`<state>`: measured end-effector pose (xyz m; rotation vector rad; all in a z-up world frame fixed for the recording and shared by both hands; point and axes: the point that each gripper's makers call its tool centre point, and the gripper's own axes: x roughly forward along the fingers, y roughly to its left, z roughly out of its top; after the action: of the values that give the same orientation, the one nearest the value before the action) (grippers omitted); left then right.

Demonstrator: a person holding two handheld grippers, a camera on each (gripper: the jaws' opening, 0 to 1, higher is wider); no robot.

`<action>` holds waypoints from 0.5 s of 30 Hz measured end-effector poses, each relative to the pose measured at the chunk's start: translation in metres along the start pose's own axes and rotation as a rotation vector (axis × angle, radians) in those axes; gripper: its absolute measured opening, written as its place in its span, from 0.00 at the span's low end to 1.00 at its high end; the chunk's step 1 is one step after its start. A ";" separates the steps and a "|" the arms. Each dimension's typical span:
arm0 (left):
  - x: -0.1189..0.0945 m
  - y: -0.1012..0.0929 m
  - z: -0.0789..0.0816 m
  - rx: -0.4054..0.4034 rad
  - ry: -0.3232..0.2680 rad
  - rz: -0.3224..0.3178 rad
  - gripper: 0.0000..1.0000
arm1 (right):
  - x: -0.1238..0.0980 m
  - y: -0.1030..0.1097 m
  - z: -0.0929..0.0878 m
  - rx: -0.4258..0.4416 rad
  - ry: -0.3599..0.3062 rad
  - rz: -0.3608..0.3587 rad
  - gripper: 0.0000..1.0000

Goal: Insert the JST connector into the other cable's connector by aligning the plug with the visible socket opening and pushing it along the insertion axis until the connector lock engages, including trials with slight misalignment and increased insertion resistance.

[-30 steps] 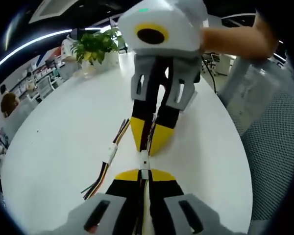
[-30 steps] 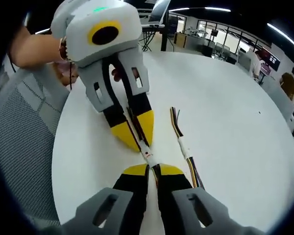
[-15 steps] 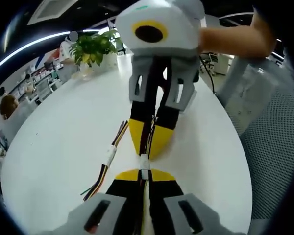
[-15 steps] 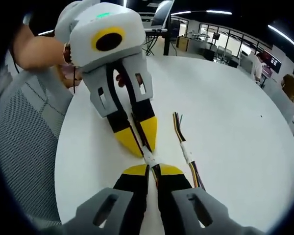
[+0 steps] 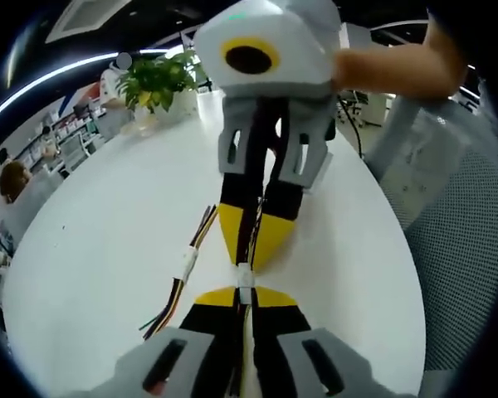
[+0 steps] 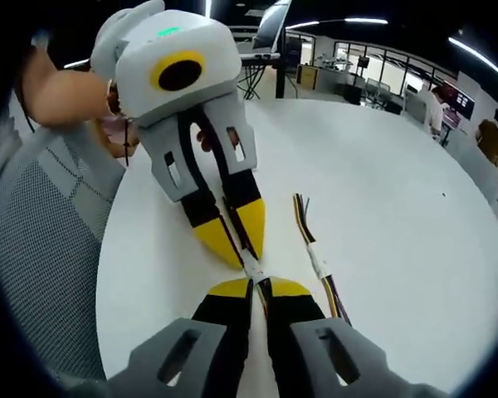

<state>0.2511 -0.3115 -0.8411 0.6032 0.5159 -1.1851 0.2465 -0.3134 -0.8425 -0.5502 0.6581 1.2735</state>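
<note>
Now my left gripper (image 5: 244, 296) is clenched on one cable, its white plug (image 5: 245, 275) poking out just past my fingers. Facing it tip to tip, my right gripper (image 6: 258, 288) grips the other cable, pinched tight too, so the connectors meet between the yellow tips above the white tabletop (image 5: 108, 224). A spare cable (image 6: 315, 257) lies just beside them.

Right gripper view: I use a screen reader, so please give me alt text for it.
Two grippers meet tip to tip over a white table, right gripper below and left gripper above, both shut on a small white connector. A spare cable lies beside them.
</note>
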 end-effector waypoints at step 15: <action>-0.004 0.013 0.008 -0.010 -0.033 0.064 0.00 | -0.003 -0.011 0.008 -0.012 -0.047 -0.051 0.04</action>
<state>0.2623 -0.3106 -0.8308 0.5864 0.4711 -1.1292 0.2574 -0.3122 -0.8347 -0.5424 0.5939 1.2394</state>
